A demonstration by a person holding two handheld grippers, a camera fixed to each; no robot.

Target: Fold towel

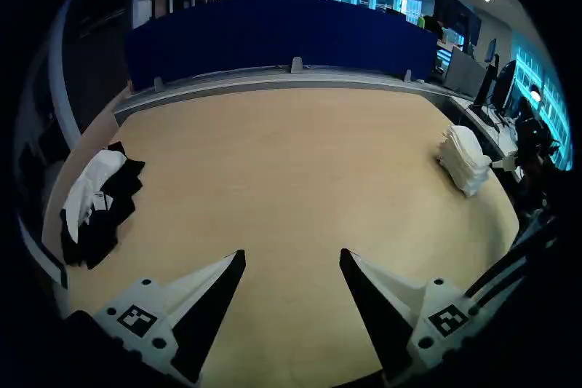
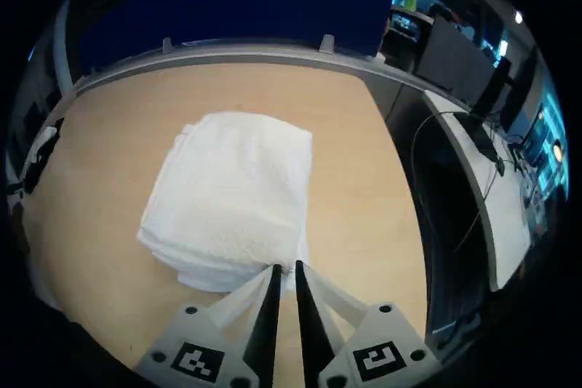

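A stack of folded white towels lies on the light wooden table in the right gripper view. My right gripper sits at the stack's near edge, its fingers closed to a narrow slit with a bit of white towel corner pinched between the tips. In the left gripper view the same stack of white towels rests at the table's far right edge. My left gripper hovers open over bare tabletop, nothing between its fingers.
A heap of black and white cloth lies at the table's left edge. A blue partition runs along the far side. Beyond the right edge stand desks with monitors and cables.
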